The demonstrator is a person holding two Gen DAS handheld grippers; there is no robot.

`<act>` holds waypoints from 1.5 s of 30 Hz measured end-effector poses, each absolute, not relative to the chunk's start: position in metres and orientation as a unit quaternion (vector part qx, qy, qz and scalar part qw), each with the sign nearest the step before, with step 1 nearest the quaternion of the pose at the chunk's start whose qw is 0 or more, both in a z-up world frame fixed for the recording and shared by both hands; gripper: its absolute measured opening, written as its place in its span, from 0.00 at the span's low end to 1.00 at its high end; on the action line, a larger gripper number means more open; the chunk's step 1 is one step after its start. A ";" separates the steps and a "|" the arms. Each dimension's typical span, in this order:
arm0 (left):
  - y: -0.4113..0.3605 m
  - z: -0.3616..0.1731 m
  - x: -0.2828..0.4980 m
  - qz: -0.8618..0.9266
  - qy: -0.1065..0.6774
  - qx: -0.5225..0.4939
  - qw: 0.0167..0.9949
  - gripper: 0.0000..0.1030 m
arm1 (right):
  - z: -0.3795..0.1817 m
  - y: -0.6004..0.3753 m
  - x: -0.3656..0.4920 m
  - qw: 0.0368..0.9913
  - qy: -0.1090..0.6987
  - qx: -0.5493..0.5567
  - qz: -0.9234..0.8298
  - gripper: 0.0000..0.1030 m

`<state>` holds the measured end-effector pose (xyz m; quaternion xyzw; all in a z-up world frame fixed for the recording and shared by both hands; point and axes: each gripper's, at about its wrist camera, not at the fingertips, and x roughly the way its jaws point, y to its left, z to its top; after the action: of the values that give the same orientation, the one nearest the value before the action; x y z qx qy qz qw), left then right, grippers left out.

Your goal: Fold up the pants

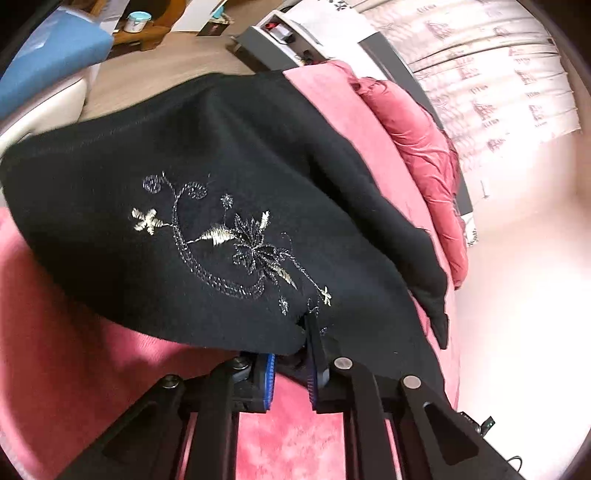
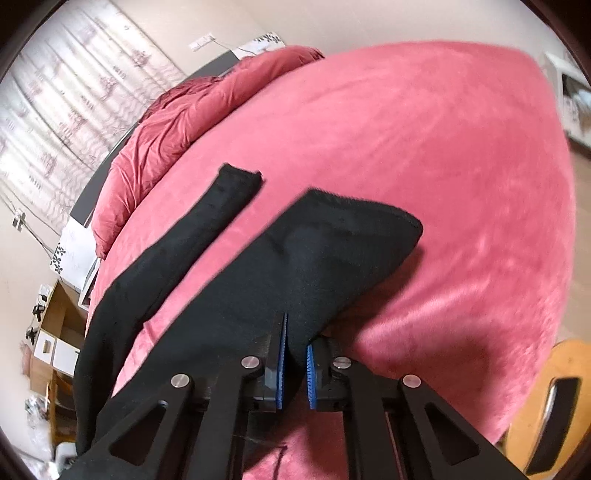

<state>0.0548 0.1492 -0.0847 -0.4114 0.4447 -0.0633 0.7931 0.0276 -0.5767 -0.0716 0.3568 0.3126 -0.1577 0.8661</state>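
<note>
A small white jar with a teal lid [image 1: 136, 21] stands on a wooden stand at the far left of the left wrist view; its contents cannot be made out. An open cardboard box [image 2: 64, 325] sits on the floor at the left of the right wrist view, with white cartons visible in it. The black knit pants with silver floral embroidery [image 1: 221, 206] lie across the pink plush bedspread [image 2: 424, 155], partly lifted off it, with two leg ends pointing toward the far side of the bed. The left gripper [image 1: 291, 354] has its blue-padded fingers [image 1: 269, 380] narrowly apart, clamped on the near edge of the pants just below the embroidery. The right gripper [image 2: 295, 354] is likewise nearly closed, pinching a fold of the black fabric that runs down between its pads. A crumpled darker red quilt [image 1: 417, 147] lies along the far edge of the bed.
</note>
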 end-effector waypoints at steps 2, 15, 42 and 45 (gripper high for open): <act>0.151 -0.076 0.050 -0.068 0.441 -0.411 0.795 0.12 | -0.062 -0.576 0.020 0.870 0.306 0.352 -0.161 0.08; 0.133 -0.075 0.022 -0.059 0.493 -0.314 0.809 0.13 | -0.074 -0.590 -0.002 0.859 0.356 0.327 -0.171 0.09; 0.021 -0.048 0.189 -0.161 0.445 -0.290 0.832 0.43 | -0.068 -0.575 0.191 0.852 0.345 0.387 -0.078 0.51; 0.035 -0.045 0.212 -0.134 0.414 -0.315 0.844 0.44 | -0.075 -0.581 0.221 0.844 0.346 0.399 -0.088 0.51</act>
<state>0.2120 0.0354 -0.0452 -0.3148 0.4139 -0.1339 0.8436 0.2206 -0.5808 -0.0746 0.3995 0.3462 -0.0876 0.8443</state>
